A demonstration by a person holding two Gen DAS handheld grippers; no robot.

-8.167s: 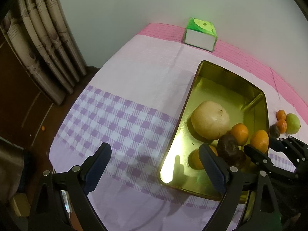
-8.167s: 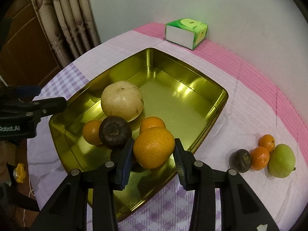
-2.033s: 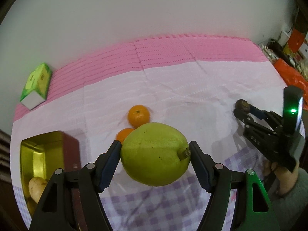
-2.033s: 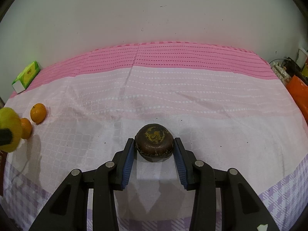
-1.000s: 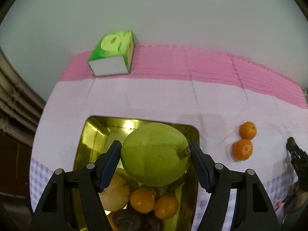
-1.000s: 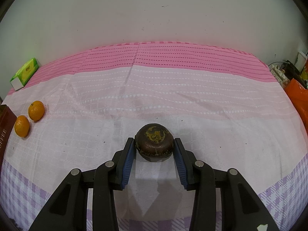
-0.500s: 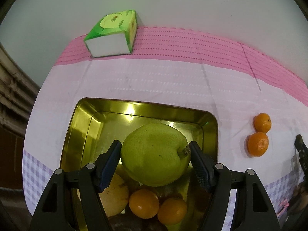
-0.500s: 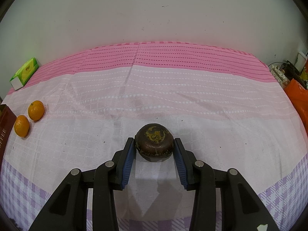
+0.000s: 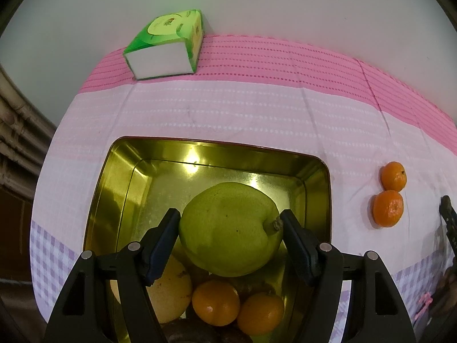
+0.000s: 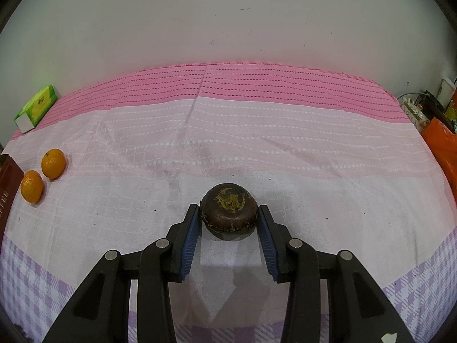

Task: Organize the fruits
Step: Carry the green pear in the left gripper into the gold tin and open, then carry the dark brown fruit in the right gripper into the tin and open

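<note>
Plain off-white wall [image 10: 228, 28] behind, w/ a few small dark specks; table runs right up to it, covered by a cloth [image 10: 285, 131] w/ a deep pink band at the back, pale pink dotted middle & lilac check near the front. Left side: beige pleated curtain [image 9: 17, 131] & dark brown wood below it; far right edge: orange bag [image 10: 441, 143] & some clutter, too small to tell. Green tissue box [image 9: 168, 48] sits on the pink band against the wall; light is dim, warm, indoor.

one green pear [image 9: 228, 228], four oranges [image 9: 215, 303] (two in the tin [image 9: 120, 177], two outside it), one yellow fruit [image 9: 171, 294], one dark fruit [image 10: 229, 214], one tissue box [image 9: 165, 48].
</note>
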